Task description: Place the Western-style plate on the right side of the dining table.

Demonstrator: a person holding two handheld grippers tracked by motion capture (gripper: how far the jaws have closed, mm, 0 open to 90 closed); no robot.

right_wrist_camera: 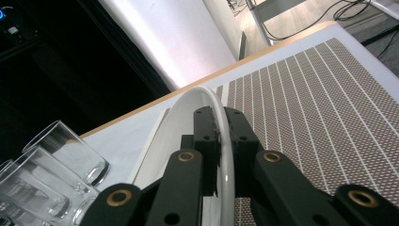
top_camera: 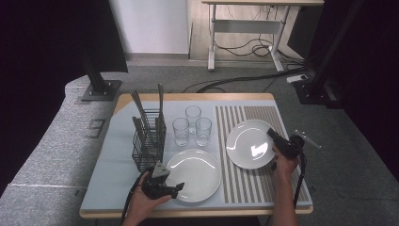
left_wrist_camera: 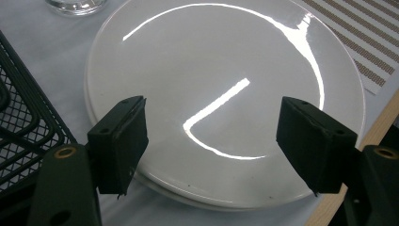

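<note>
So the right gripper [top_camera: 274, 136] has its jaws clamped on the rim of a white plate [top_camera: 249, 143], pinching the right edge. In the right gripper view you can see the rim [right_wrist_camera: 221, 141] squeezed thin between the two black pads, and the plate looks tilted up off the striped placemat [top_camera: 249, 186] on the right half of the table. That plate sits over the far part of the mat, just right of the three drinking glasses [top_camera: 192, 126].

The left gripper [top_camera: 175, 188] is wide open, nothing between the pads. It hovers at the near left edge of a second white plate [top_camera: 195, 172], which lies flat on the light blue mat [top_camera: 113, 179], near the middle of the table's front. In the left gripper view the two pads stand well apart with that plate [left_wrist_camera: 226, 94] spread out beyond them.

Left of that plate there's a black wire cutlery basket [top_camera: 148, 141] with some utensils standing upright in it.
</note>
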